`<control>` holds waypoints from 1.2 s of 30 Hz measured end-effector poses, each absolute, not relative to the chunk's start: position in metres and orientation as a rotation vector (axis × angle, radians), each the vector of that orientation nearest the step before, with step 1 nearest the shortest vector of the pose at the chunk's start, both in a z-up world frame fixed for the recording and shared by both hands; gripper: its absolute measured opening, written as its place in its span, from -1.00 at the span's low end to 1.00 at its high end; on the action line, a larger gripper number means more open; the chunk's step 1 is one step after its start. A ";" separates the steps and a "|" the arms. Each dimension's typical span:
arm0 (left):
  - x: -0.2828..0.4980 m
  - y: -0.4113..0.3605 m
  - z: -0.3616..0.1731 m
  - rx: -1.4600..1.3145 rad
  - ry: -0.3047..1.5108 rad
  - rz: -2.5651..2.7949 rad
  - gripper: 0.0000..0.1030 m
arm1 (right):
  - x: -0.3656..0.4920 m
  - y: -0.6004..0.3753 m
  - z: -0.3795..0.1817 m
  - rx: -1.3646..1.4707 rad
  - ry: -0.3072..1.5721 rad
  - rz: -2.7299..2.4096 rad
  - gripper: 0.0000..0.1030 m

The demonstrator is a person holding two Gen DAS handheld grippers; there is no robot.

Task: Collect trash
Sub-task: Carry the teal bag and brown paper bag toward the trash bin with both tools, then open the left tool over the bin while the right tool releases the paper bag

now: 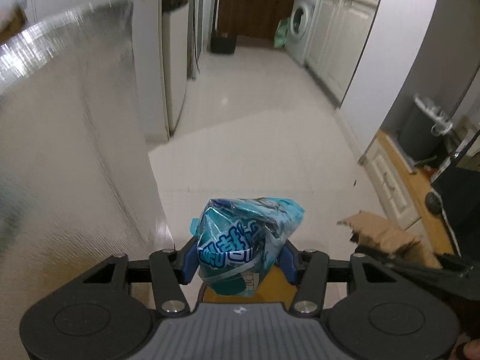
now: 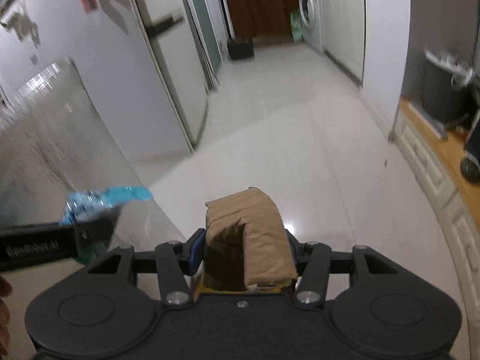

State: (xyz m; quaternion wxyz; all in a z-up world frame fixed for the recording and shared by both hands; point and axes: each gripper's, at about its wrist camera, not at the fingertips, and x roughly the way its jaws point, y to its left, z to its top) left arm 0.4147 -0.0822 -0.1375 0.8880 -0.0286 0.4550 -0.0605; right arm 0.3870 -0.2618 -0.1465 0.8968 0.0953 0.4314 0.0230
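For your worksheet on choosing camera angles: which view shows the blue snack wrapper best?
The left wrist view: the blue snack wrapper sits centred and sharp, clamped in the left gripper. The right wrist view shows it only blurred, at the left edge.

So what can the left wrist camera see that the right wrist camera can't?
Only the left wrist view shows the printed front of the blue wrapper held in the left gripper. Only the right wrist view shows the papers stuck on the wall and the whole brown paper bag in the right gripper. Both show the washing machine, the white floor and the grey bin.
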 end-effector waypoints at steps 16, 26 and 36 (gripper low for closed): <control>0.424 -0.078 -0.257 -0.103 1.201 -0.124 0.06 | 0.407 -0.269 -0.238 0.192 1.132 0.068 0.05; 0.438 -0.071 -0.277 -0.125 1.239 -0.088 0.06 | 0.425 -0.268 -0.251 0.263 1.074 0.098 0.63; 0.447 -0.078 -0.292 -0.128 1.269 -0.111 0.06 | 0.427 -0.279 -0.264 0.233 1.128 0.066 0.95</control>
